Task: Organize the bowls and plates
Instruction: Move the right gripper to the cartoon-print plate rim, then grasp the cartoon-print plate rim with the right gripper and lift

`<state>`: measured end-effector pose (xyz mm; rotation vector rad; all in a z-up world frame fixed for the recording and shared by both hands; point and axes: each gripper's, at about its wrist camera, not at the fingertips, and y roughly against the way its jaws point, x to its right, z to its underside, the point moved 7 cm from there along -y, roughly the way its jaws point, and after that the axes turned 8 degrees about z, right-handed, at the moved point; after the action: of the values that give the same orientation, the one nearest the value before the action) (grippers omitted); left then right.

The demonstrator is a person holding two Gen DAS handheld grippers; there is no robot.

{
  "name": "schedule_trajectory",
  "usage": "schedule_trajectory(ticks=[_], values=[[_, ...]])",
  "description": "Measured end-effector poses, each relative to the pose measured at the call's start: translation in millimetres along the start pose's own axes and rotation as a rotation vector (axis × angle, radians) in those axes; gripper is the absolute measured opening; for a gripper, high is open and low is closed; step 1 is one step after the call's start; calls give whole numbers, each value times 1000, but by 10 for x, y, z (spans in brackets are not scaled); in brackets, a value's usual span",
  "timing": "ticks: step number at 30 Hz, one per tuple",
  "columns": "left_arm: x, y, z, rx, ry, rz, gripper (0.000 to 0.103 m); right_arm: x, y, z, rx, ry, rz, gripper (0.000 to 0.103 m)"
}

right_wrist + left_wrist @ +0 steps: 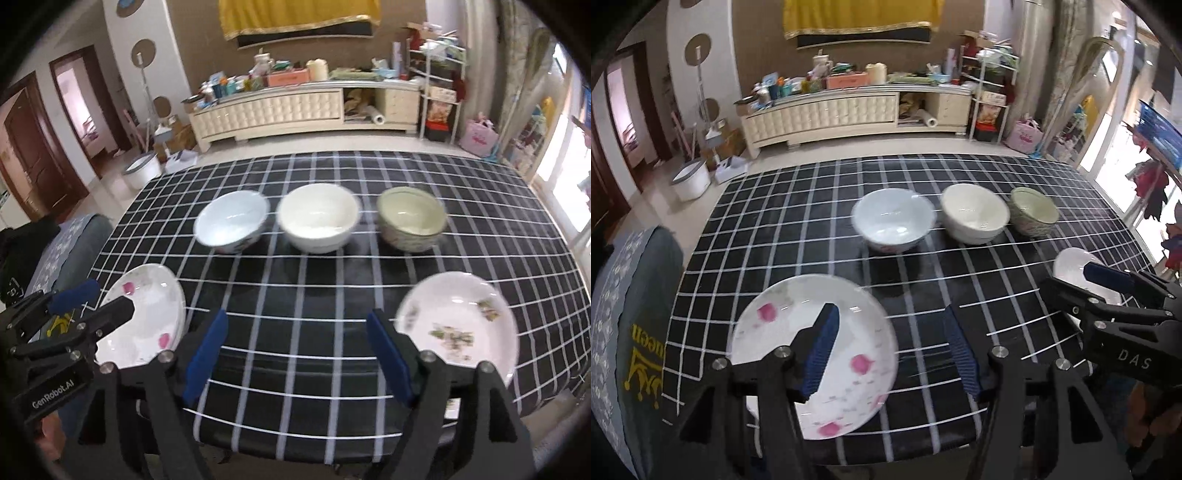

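Three bowls stand in a row across the middle of the black checked table [798,206]: a white-blue bowl [894,218], a cream bowl [975,212] and a green bowl [1034,210]. A plate with pink flowers [860,332] lies near the front left, partly under the left finger of my left gripper [890,310]. That gripper hovers open with only cloth between its pads. A white plate with green sprigs [458,325] lies at the front right, just right of my right gripper [297,314], which is wide open and holds nothing.
A chair with a grey cover [635,314] stands at the table's left side. On the floor beyond are a white bucket [690,181] and a long, cluttered cream cabinet [849,110]. The table's near edge runs just below both grippers.
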<state>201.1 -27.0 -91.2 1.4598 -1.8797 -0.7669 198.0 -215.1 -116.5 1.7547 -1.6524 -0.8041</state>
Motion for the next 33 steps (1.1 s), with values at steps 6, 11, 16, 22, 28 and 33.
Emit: schedule_trajectory(ticks=[6,11,16,22,28,33], values=[[502,-151,-123,-8,-48,49,57,502,53,61,4,-51,42,88],[915,-287,-173,-22,-100,79,57,891,55,146,-13,-85,80,88],[1272,-472,-189,-48,-134,110,57,1245,49,218,-29,-108,119,88],[1652,-727,-150,-87,-172,136,57,1601,-69,300,-67,-137,154,88],[1873,-1008,-130,-133,-179,153,57,1869,-291,370,-118,-138,172,88],[1974,-1292,-85,-182,-178,154,57,1987,-501,435,-161,-143,153,88]])
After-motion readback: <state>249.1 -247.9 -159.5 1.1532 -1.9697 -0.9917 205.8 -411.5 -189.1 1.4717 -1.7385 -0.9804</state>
